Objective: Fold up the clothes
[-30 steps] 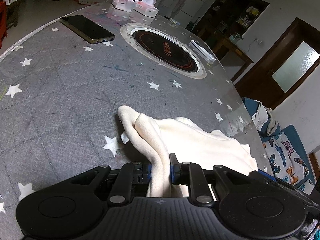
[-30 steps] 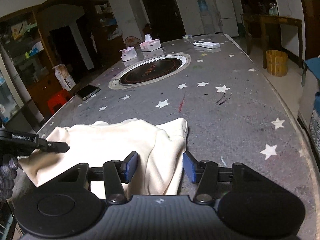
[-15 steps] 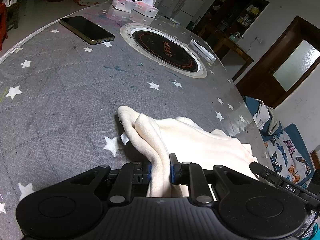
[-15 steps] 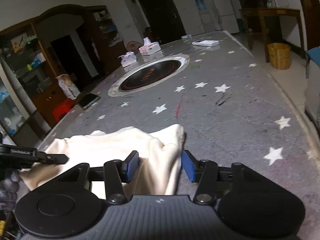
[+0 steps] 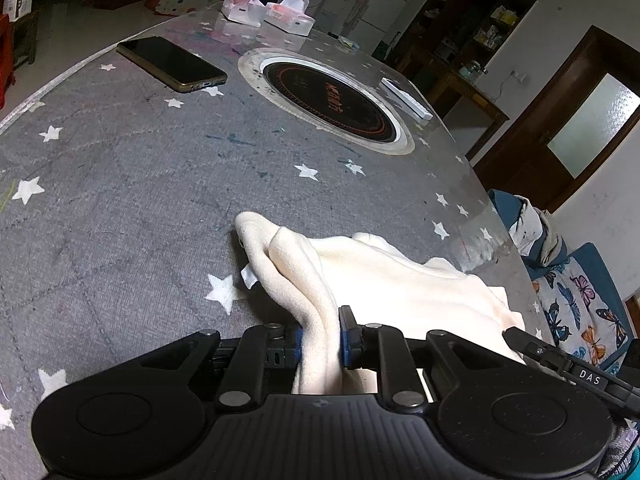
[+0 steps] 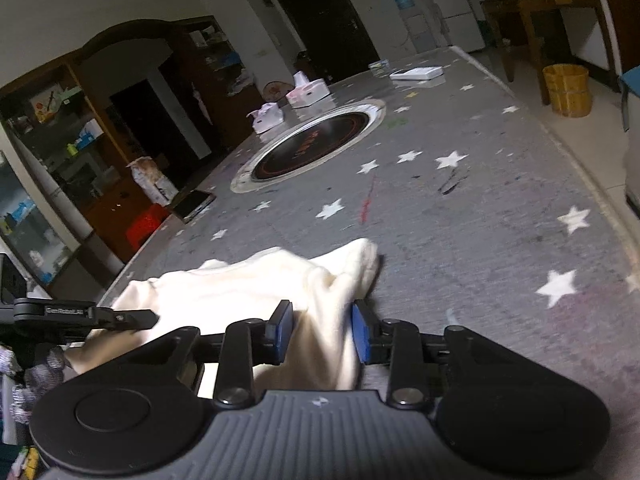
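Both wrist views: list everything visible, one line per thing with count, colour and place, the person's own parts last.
Garment: one, cream, near table edge.
Tablecloth: one, grey with white stars, covering the table.
Induction hob: one, black with a pale ring, set in mid-table.
Phone: one, dark, left of hob.
Tissue boxes: two, white-pink, far end.
Bucket: one, yellowish, on the floor.
Left gripper: black, fingers shut on the garment.
Right gripper: black, fingers closing in around a garment fold.
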The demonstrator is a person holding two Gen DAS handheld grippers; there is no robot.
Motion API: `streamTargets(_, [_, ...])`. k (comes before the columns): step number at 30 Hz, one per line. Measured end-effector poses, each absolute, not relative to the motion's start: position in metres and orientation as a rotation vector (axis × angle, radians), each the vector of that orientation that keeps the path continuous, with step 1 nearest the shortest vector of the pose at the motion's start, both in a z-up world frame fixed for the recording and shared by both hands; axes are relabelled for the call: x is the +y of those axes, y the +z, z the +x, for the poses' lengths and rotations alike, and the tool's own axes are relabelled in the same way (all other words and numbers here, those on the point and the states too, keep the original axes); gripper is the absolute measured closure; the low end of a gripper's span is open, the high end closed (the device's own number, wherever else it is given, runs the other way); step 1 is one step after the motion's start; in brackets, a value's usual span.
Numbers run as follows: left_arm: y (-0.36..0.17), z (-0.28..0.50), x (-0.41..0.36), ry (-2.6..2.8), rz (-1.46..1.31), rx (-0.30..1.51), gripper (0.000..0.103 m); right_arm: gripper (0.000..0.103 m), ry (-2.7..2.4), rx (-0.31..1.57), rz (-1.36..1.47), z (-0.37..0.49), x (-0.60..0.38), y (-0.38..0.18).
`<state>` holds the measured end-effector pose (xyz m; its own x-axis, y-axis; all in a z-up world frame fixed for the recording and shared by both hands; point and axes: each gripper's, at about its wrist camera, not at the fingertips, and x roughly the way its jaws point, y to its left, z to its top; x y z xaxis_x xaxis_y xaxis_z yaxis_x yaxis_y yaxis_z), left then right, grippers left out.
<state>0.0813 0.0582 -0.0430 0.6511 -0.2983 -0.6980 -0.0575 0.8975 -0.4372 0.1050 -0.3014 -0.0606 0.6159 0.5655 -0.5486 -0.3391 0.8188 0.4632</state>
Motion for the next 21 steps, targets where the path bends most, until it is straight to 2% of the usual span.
streamTargets(7, [-0.037,0.083,0.052,-0.137,-0.401,0.862,0.085,0.088,0.537,0.714,0.318,0.093,-0.294,-0.052])
streamTargets(21, [-0.002,0.094,0.016,-0.257,-0.292,0.786,0.088,0.090,0.466,0.587,0.274,0.068,-0.301,-0.014])
